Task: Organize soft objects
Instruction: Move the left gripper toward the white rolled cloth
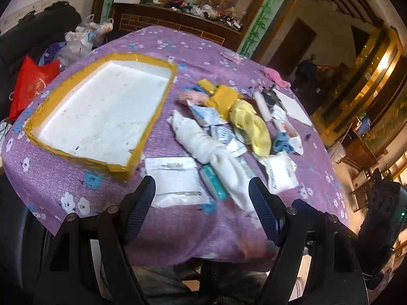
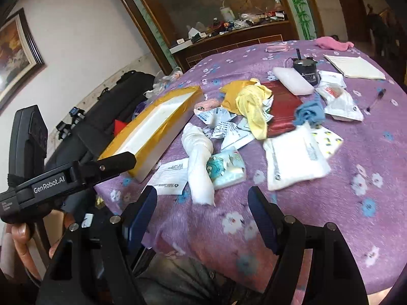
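The left gripper (image 1: 202,190) was wide open and held nothing; it hung over the near edge of the table (image 1: 178,228), pointing down at the pile of soft things. The right gripper (image 2: 202,200) was also fully open and empty, above the near edge of the same table.

The table had a purple cloth with white and blue flowers. On its left part lay a shallow white foam tray (image 1: 101,117) with yellow tape around the rim, and nothing was inside it. The soft objects were all outside the tray, to the right of it, in a loose heap. Nearest to the grippers lay a knotted white cloth (image 2: 199,157), and a flat white packet (image 1: 175,180) lay just beside it. A small teal tissue pack (image 2: 226,169) touched the white cloth. Further back were a yellow cloth (image 2: 254,106), crumpled white sachets (image 2: 226,127) and a blue cloth (image 2: 309,113). A bigger white bag (image 2: 292,157) lay to the right of the heap. A pink cloth (image 2: 333,43) lay at the far edge, well apart from the others.
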Motion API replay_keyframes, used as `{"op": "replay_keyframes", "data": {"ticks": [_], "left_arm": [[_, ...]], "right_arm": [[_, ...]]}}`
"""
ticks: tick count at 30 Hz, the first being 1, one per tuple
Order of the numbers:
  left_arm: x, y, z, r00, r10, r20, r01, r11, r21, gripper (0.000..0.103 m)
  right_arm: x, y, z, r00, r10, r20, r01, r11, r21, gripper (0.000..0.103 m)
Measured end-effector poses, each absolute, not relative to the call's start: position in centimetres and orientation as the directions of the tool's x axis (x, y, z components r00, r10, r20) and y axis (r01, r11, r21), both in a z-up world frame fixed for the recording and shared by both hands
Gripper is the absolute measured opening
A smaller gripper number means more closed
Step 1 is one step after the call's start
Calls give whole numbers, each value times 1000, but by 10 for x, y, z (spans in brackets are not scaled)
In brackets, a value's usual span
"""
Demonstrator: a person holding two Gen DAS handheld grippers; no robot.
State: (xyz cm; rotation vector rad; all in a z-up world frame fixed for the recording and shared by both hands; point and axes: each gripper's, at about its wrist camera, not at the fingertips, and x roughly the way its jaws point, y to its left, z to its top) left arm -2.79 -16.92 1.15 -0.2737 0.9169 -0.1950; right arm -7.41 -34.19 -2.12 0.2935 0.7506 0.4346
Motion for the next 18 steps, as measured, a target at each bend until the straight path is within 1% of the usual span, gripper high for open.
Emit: {"op": "replay_keyframes", "data": {"ticks": [3, 5, 7, 9, 10, 13, 18], "left_arm": [[-31, -186, 15, 600, -233, -766, 65, 968, -244, 77], [-33, -186, 27, 584, -221, -781, 63, 972, -228, 77], [-33, -185, 24, 592, -205, -779, 61, 976, -211, 77], [-32, -184, 27, 585, -198, -786, 63, 978, -200, 77], [-32, -185, 23, 594, -204, -778, 71, 977, -202, 77], [-21, -188, 14, 590, -196, -783, 72, 979, -190, 77], [-1, -189, 0, 575, -210, -791, 78, 976, -202, 77]], "right_arm": [[-48, -338, -37, 652, 438, -619, -241, 894, 378, 75], [-21, -334, -50, 640, 445, -626, -238, 890, 390, 75], [-42, -344, -41, 701, 407, -585, -210, 902, 377, 75], [-42, -350, -38, 693, 409, -594, -211, 903, 374, 75], [-46, -354, -32, 667, 405, -625, -199, 906, 374, 75], [-52, -369, -25, 641, 412, -648, -176, 900, 398, 75], [-52, -398, -22, 657, 419, -627, -125, 881, 457, 75]]}}
